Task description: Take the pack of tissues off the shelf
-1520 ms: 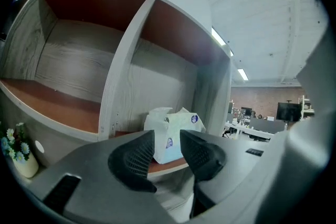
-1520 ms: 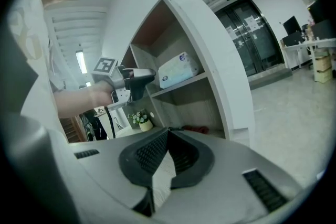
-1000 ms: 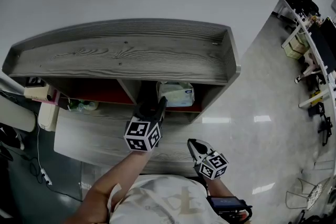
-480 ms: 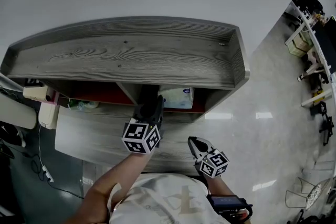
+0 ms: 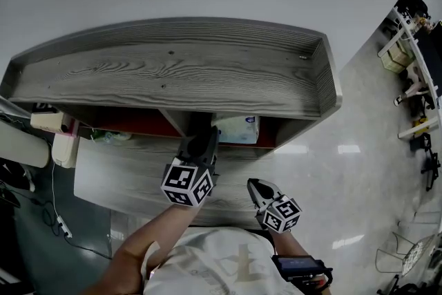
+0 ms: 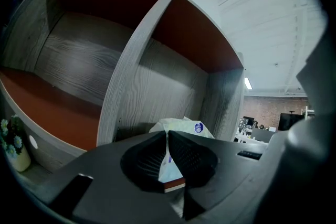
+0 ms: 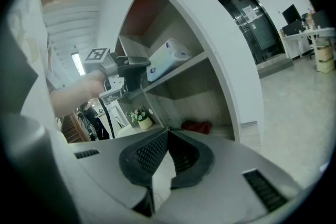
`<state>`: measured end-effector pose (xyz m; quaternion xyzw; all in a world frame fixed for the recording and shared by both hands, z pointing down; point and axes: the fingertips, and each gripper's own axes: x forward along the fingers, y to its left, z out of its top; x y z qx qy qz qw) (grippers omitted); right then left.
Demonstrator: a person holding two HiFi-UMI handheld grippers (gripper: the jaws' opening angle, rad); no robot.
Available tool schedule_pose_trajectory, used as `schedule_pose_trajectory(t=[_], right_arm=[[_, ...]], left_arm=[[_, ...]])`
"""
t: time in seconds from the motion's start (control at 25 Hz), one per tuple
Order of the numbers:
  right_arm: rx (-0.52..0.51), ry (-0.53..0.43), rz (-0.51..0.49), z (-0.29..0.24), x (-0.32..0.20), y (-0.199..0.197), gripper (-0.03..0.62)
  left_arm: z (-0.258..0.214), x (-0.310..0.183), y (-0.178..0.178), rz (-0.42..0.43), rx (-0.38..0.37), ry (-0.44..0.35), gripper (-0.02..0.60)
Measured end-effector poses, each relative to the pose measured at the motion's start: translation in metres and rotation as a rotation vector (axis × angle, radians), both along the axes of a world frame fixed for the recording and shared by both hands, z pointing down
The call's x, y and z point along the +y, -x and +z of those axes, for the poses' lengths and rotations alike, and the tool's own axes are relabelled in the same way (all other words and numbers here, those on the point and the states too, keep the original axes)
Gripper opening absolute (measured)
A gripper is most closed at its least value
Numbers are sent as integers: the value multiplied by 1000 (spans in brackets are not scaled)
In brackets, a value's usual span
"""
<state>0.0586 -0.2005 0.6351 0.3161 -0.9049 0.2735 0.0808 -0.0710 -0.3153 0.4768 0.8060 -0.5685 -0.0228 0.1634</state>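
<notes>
The shelf (image 5: pixel 173 72) faces us with its front open, so we reach in from the front. The pack of tissues (image 5: pixel 238 129) lies in the right-hand compartment, just beside the divider (image 6: pixel 131 65) and still on its board. Our left gripper (image 6: pixel 167 135) is pushed into that opening, its jaws closing onto the near edge of the pack's soft wrapper; we judge this pinch enough to draw the pack out. The right gripper (image 5: pixel 254 188), clenched on nothing, hangs low by our body, clear of the reach.
</notes>
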Motion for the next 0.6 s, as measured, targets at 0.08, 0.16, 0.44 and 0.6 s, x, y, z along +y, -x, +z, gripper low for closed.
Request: schedule_pose_trajectory(t=[0.08,0.16,0.44,0.6], right_arm=[[1,1,0,1,-1,4,5],[1,0,1,1,-2,8,5],[-10,-4,11,-1,-7,29,5],[-9,-7,12,-2,-7,39,5]], left_arm=[[0,1,0,14,5,-6,29],[-1,2,0,29,12,-13,29],[-7,10,1,86,18,-46,29],[-8,15,4,112,21,-52,29]])
